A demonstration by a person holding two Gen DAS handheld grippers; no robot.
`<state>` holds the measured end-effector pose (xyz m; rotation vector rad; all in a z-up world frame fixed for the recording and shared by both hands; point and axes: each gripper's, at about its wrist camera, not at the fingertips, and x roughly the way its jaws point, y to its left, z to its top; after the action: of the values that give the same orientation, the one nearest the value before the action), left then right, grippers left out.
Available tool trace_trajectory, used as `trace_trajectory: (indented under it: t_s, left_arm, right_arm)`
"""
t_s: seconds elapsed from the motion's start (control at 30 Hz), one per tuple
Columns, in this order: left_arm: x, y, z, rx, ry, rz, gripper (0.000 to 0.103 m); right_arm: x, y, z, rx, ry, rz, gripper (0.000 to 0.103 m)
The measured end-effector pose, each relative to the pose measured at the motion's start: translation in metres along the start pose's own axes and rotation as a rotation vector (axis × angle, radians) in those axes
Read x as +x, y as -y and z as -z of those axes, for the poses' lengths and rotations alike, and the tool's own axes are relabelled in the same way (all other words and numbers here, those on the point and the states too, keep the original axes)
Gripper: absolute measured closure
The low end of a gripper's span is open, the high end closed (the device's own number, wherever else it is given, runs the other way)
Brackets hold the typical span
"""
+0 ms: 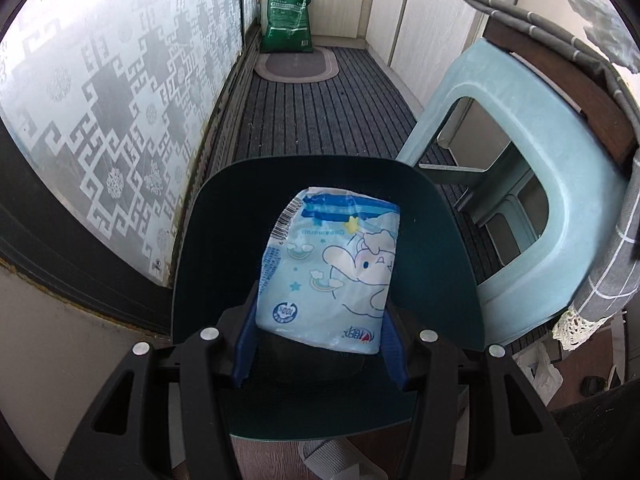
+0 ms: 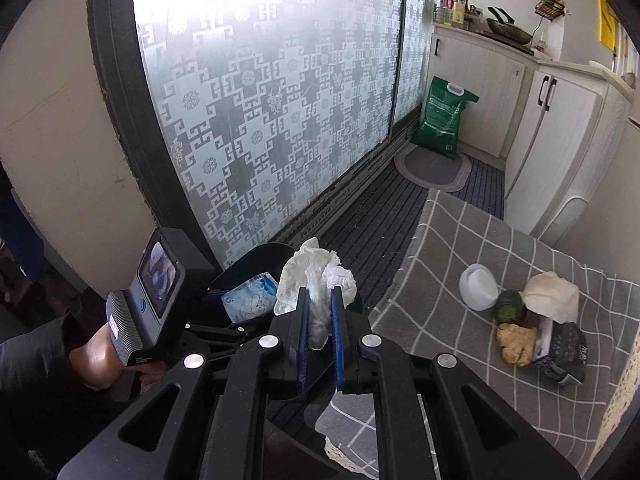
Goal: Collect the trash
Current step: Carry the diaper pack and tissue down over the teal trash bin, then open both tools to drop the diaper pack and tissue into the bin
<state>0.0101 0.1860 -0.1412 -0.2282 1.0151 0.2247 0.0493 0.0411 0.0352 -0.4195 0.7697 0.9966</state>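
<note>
Holding blue tissue packet (image 1: 328, 268) between left gripper (image 1: 320, 344) pads, directly over dark bin (image 1: 440, 240) mouth, presumably ready for drop. Right gripper (image 2: 320, 316) clamped on crumpled white tissue (image 2: 316, 276), poised above same bin beside packet, likely for joint disposal. More trash waits on checked tablecloth (image 2: 460, 232) near its right edge: white cap (image 2: 478, 287), green lump (image 2: 510, 307), yellow scrap (image 2: 516, 344), dark wrapper (image 2: 562, 354).
</note>
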Motion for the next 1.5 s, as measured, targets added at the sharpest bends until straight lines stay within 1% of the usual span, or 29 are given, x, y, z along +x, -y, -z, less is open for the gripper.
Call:
trace_trajectory:
  t_s: [0.17,0.3,0.4,0.53,0.6,0.63,0.73,0.8,0.87,0.9,0.93,1.0,1.1,1.17,1.33,1.37,1.43,1.5]
  left_arm:
    - [0.016,-0.014,0.010,-0.040,-0.078,0.001,0.048]
    - [0.028,-0.018,0.016,-0.035,-0.126,0.004,0.048]
    - [0.035,-0.018,0.018,-0.025,-0.149,0.009,0.048]
    - [0.033,-0.019,0.019,-0.021,-0.138,0.007,0.047]
    - [0.028,-0.018,0.019,-0.028,-0.122,-0.001,0.045]
    - [0.027,-0.020,0.019,-0.031,-0.116,-0.001,0.042]
    - [0.019,-0.020,0.018,-0.024,-0.089,0.005,0.042]
    - [0.012,-0.021,0.017,-0.017,-0.060,0.003,0.043]
    - [0.003,-0.024,0.014,-0.026,-0.024,0.003,0.047]
    - [-0.002,-0.027,0.012,-0.037,-0.003,0.009,0.052]
    - [-0.008,-0.029,0.011,-0.047,0.016,0.011,0.053]
    - [-0.021,-0.032,0.006,-0.059,0.064,0.001,0.056]
    - [-0.041,-0.034,0.001,-0.072,0.142,0.006,0.058]
    - [-0.054,-0.034,-0.001,-0.071,0.202,0.005,0.061]
    - [-0.083,-0.038,-0.007,-0.104,0.325,0.044,0.064]
    - [-0.089,-0.037,-0.008,-0.108,0.347,0.046,0.064]
    - [-0.101,-0.035,-0.013,-0.114,0.401,0.026,0.065]
    - [-0.113,-0.034,-0.014,-0.124,0.450,0.034,0.065]
  right_arm:
    - [0.030,-0.017,-0.002,-0.006,-0.095,-0.017,0.093]
    - [0.053,-0.026,0.003,-0.004,-0.175,-0.025,0.093]
    - [0.067,-0.027,0.006,0.009,-0.218,-0.044,0.093]
    - [0.084,-0.035,0.009,0.006,-0.263,-0.046,0.093]
    - [0.089,-0.037,0.010,0.001,-0.272,-0.043,0.093]
    - [0.091,-0.038,0.010,0.000,-0.275,-0.042,0.093]
    - [0.097,-0.040,0.010,-0.003,-0.284,-0.038,0.093]
    - [0.100,-0.041,0.011,-0.002,-0.290,-0.038,0.093]
    - [0.104,-0.042,0.010,-0.003,-0.295,-0.036,0.093]
    - [0.106,-0.042,0.010,-0.002,-0.297,-0.034,0.093]
    - [0.108,-0.042,0.010,-0.002,-0.300,-0.032,0.093]
    - [0.111,-0.041,0.012,0.003,-0.304,-0.031,0.093]
    - [0.119,-0.040,0.016,0.012,-0.320,-0.030,0.093]
    - [0.126,-0.040,0.019,0.011,-0.336,-0.031,0.093]
    - [0.141,-0.043,0.027,0.002,-0.355,-0.044,0.093]
    - [0.144,-0.045,0.028,-0.002,-0.361,-0.044,0.092]
    - [0.151,-0.048,0.031,-0.008,-0.373,-0.048,0.092]
    - [0.158,-0.050,0.035,-0.007,-0.388,-0.049,0.092]
